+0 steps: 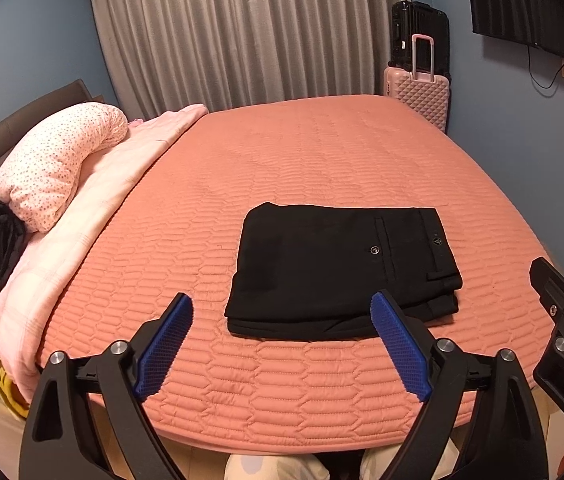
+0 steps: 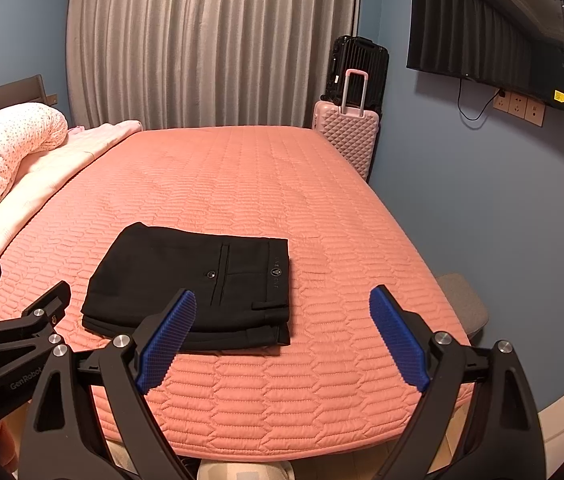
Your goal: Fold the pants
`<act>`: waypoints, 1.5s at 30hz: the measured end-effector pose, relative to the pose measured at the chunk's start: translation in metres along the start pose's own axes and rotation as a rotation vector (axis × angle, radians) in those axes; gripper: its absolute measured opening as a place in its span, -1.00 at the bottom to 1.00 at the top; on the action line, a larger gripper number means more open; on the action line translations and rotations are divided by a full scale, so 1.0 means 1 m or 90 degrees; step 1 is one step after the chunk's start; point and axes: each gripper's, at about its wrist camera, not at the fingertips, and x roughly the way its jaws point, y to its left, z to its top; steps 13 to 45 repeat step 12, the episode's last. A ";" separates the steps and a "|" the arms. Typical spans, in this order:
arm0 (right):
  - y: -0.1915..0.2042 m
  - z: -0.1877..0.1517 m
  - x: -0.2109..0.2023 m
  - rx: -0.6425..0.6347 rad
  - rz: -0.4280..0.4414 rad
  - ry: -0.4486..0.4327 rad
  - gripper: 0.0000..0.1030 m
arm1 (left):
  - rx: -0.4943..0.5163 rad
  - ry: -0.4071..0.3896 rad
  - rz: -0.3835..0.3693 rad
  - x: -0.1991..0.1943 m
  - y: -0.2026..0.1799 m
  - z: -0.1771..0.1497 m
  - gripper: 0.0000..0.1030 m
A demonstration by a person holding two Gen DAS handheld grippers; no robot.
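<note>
Blue walls, a long grey curtain [image 2: 210, 44] and a wall-mounted television [image 2: 490, 36] frame a bed [image 2: 242, 176] covered with a salmon quilted spread, which serves as the work surface. Near the bed's front edge lie the black pants [image 1: 342, 268], folded into a compact rectangle of several stacked layers, with the waistband, its small logo and a buttoned back pocket turned upward. That flat, squared placement on a bare stretch of spread suggests the folding is essentially finished, and the bundle has been set where both hands can reach it easily.

Both tools hover in front of the bed's edge, tilted down toward the fabric. The left tongs [image 1: 282, 344] stand wide open with nothing between the blue pads; in the left wrist view the pants sit just beyond the tips and slightly toward the right pad, not touched. The right tongs [image 2: 282, 340] are likewise spread wide and empty; in their view the pants lie beyond and to the left, the near corner of the bundle passing behind the left pad without visible contact. Each tool appears at the margin of the other's view, so they are held side by side.

At the headboard end a dotted pillow [image 1: 58, 164] rests on a pale pink blanket [image 1: 94, 208], well apart from the pants, and two suitcases [image 2: 348, 120] stand in the far corner.
</note>
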 end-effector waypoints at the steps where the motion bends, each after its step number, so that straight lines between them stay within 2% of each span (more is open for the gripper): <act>1: -0.001 0.000 0.000 0.000 0.000 0.001 0.69 | -0.001 0.000 -0.002 0.000 0.000 0.000 0.80; 7: -0.001 0.001 0.001 -0.001 0.000 0.003 0.69 | -0.001 0.012 -0.003 0.003 0.001 0.000 0.79; 45: -0.001 0.000 0.002 0.000 -0.001 0.004 0.69 | 0.007 0.013 0.006 0.004 0.001 -0.001 0.79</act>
